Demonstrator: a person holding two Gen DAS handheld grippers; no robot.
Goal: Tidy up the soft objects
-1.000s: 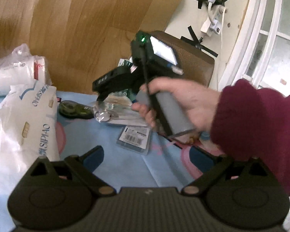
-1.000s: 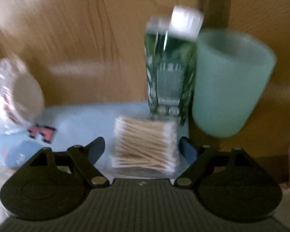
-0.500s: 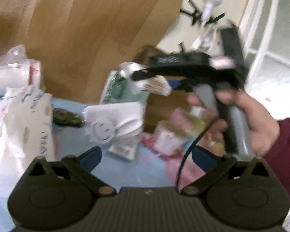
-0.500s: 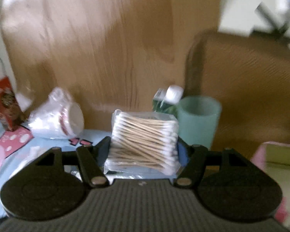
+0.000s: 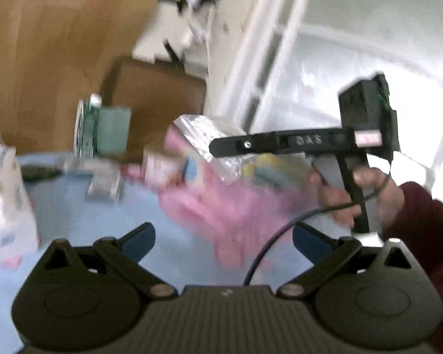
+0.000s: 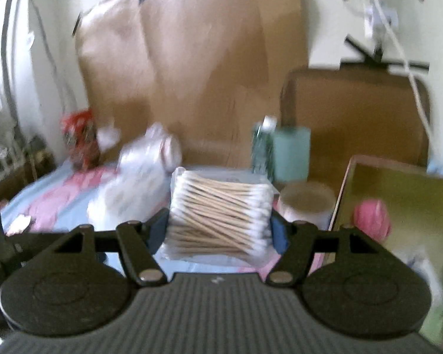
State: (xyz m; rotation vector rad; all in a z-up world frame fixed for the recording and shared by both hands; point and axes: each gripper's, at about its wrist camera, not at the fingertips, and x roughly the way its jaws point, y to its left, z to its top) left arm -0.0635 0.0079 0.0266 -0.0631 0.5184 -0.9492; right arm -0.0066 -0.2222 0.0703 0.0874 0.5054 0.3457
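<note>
The right gripper (image 6: 220, 231) pinched a clear pack of cotton swabs (image 6: 218, 206) between its pads, lifted above the surface (image 6: 71, 206). Behind it stood a mint cup (image 6: 291, 153) touching a green carton (image 6: 262, 147); a pink ball (image 6: 372, 215) lay in a gold tray (image 6: 398, 183) at right. The left gripper (image 5: 223, 236) stood spread wide and empty over the blue-and-pink cloth (image 5: 82, 221). Brown board (image 6: 192, 59) backed the scene.

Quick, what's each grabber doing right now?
Left hand-held gripper: open, holding nothing.
Right hand-held gripper: shut on the pack of cotton swabs.
</note>
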